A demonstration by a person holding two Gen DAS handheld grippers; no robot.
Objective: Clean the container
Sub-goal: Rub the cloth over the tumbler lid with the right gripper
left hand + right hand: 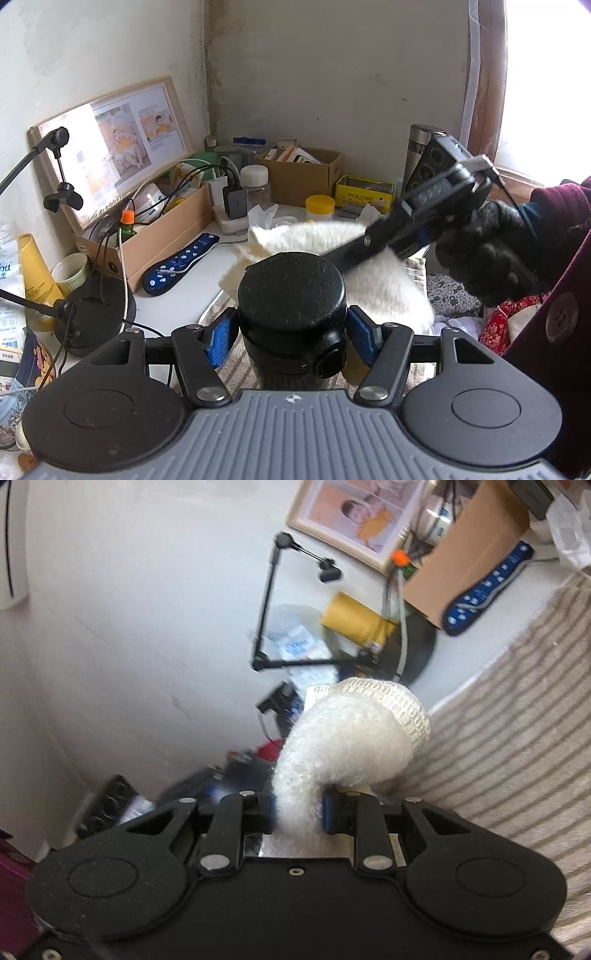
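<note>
Black-lidded container [291, 291] clamped in left gripper [291, 334] jaws; white cloth [343, 731] pinched in right gripper [299, 812] jaws.

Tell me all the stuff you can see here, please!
container: 1, black, lidded, clamped in the left hand-held gripper
cloth: 1, fluffy white, pinched in the right hand-held gripper
cardboard boxes: 2, brown, back of table
remote: 1, blue with white buttons, beside the long box
picture frame: 1, pale wood, leaning on the wall
yellow tin: 1, near the back wall
yellow-lidded jar: 1, beside the tin
striped mat: 1, beige, on the table
left hand-held gripper: 1, black, blue pads
right hand-held gripper: 1, black
gloved hand: 1, black glove
</note>
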